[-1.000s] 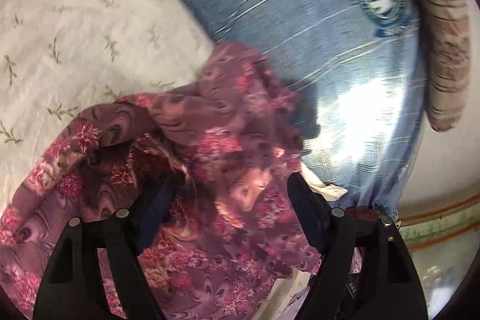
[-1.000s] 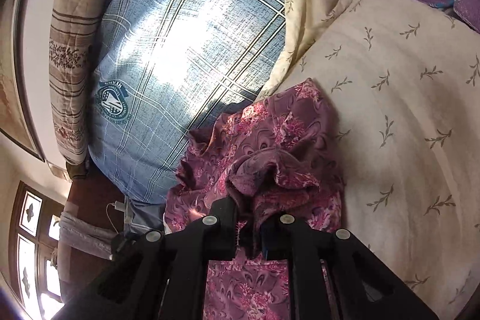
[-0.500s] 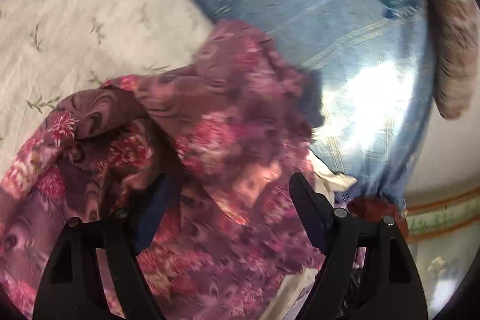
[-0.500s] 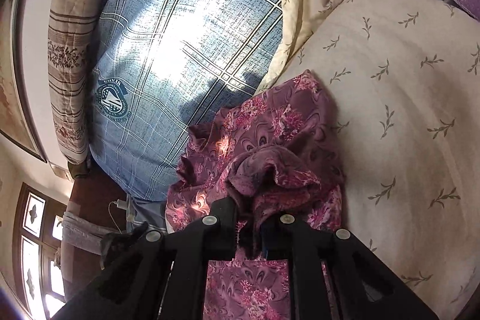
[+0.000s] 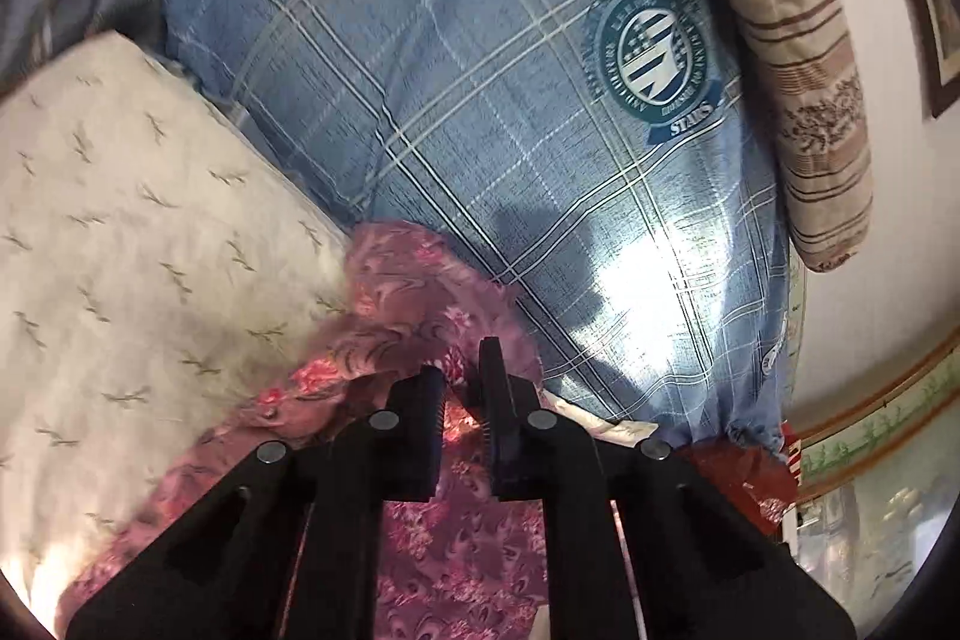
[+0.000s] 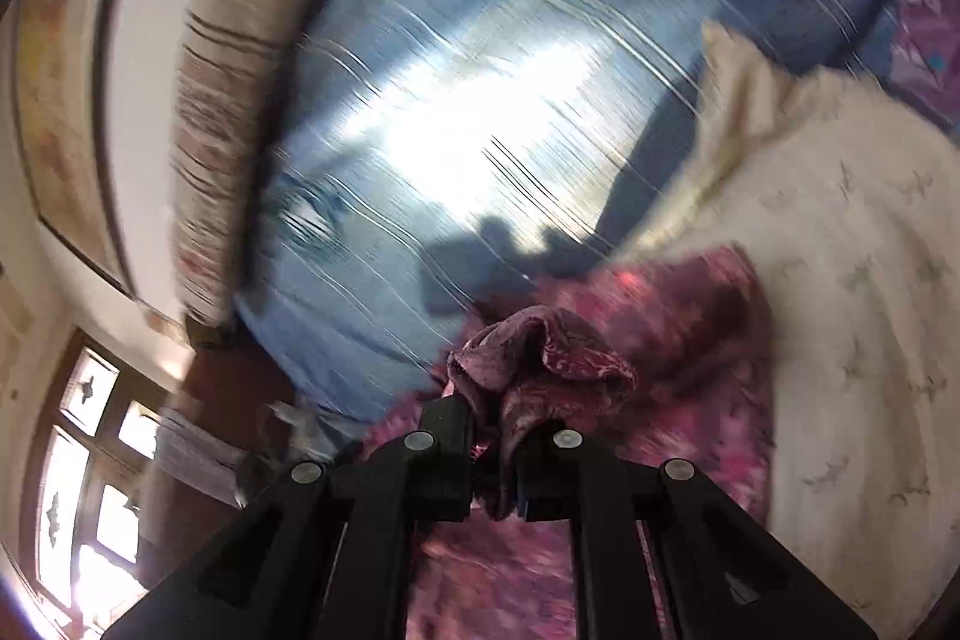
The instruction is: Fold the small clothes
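A maroon floral garment [image 5: 408,280] lies crumpled where the cream leaf-print sheet [image 5: 120,250] meets the blue plaid bedcover [image 5: 510,130]. My left gripper [image 5: 461,367] has its jaws closing on an edge of the garment, and cloth is pinched between the near-touching pads. In the blurred right wrist view, the same garment [image 6: 678,328] spreads under my right gripper [image 6: 489,415]. Its jaws are closing a little tighter on a bunched fold [image 6: 540,346] that stands up above the fingertips.
A brown striped bolster [image 5: 798,70] lies along the wall past the plaid cover. A window [image 6: 90,460] sits low at the left of the right wrist view. A purple flowered cloth [image 6: 918,10] lies at the far right.
My left jaws have gone from wide open around the garment to closed on it. Both grippers have risen, drawing the cloth up. The right view is now motion-blurred.
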Available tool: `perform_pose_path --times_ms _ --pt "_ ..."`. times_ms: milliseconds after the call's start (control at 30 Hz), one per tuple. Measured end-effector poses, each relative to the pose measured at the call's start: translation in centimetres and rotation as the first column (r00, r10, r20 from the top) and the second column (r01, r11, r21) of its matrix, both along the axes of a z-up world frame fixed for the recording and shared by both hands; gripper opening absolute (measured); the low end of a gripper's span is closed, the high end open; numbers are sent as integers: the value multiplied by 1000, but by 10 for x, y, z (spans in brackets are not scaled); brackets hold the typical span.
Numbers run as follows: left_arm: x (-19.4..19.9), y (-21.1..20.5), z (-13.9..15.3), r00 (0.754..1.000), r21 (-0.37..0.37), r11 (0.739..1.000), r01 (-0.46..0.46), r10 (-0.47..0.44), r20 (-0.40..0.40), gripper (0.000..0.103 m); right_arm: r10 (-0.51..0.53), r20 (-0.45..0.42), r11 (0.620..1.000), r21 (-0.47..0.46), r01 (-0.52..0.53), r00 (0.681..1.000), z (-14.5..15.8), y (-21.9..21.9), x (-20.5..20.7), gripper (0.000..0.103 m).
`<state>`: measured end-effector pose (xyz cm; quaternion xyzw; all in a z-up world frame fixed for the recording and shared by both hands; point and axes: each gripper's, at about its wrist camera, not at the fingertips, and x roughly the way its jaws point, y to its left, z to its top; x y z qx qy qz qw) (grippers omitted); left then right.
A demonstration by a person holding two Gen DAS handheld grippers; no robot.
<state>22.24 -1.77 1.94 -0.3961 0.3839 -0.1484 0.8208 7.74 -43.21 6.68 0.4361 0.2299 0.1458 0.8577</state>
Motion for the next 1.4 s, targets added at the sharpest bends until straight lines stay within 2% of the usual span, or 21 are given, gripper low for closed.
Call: perform_pose_path --times_ms 67,133,233,267,400,467,533,600,700,800,833,867,900,933,1000,1033,1100,1133,1233,1300,1400 --pt "-15 5 -13 999 60 998 1 1 -35 9 27 -34 1000 -4 -27 999 -8 0 -1 10" --pt "-23 13 -39 996 72 997 -14 20 -90 9 42 -160 996 -66 -53 986 -40 7 3 13" --pt "-19 22 -86 966 111 993 -38 65 -250 9 -47 -389 957 -281 -70 920 -96 24 10 14" --pt "-19 27 -100 952 91 995 -39 64 -299 9 -41 -410 960 -270 -79 911 -107 25 8 14" --pt "-30 42 -105 951 -15 998 -59 51 -306 9 -33 -336 980 -196 -36 941 -96 16 -16 22" --pt "-37 46 -95 959 -27 998 -61 51 -277 17 -68 -304 971 -240 -7 950 -81 12 -24 24" --pt "-39 46 -88 965 -62 996 -70 52 -258 39 -82 -267 969 -248 14 960 -68 7 -26 32" --pt "-37 40 -78 968 -67 995 -73 54 -244 48 -90 -253 972 -231 31 963 -65 3 -23 47" --pt "-24 24 -75 971 -43 998 -40 29 -236 58 -96 -261 984 -168 53 961 -73 -2 -13 49" --pt "-5 15 -83 962 -30 999 -17 8 -273 56 -108 -318 988 -135 68 942 -91 0 1 49" --pt "1 12 -85 959 -24 1000 -14 7 -283 50 -97 -331 989 -141 52 939 -95 3 5 46" --pt "6 10 -85 958 -15 1000 -8 4 -288 39 -72 -343 987 -160 17 937 -94 8 13 13" --pt "11 9 -83 959 -7 1000 4 -6 -285 15 -37 -333 980 -196 -31 942 -85 14 21 4" --pt "13 8 -81 960 -6 1000 11 -12 -280 14 -36 -263 974 -223 -24 964 -70 17 18 2" --pt "13 7 -77 966 20 1000 8 -2 -260 14 -60 -55 957 -288 42 997 -27 16 2 2" --pt "11 7 -76 966 48 999 8 5 -258 14 -91 -14 942 -325 81 996 -13 12 -3 2" --pt "10 9 -81 964 52 999 8 6 -268 14 -96 -78 940 -336 65 992 -19 5 3 5" --pt "9 10 -85 961 50 999 7 7 -278 14 -95 -161 939 -341 35 982 -35 2 9 5" --pt "6 12 -94 951 32 999 14 -4 -310 14 -78 -420 926 -367 -90 904 -94 5 19 5" --pt "2 17 -94 952 5 1000 18 -16 -304 14 -89 -404 933 -353 -66 910 -100 4 8 8" --pt "-4 28 -87 958 -42 999 -2 -10 -285 14 -158 -305 938 -344 46 939 -69 0 -5 12"
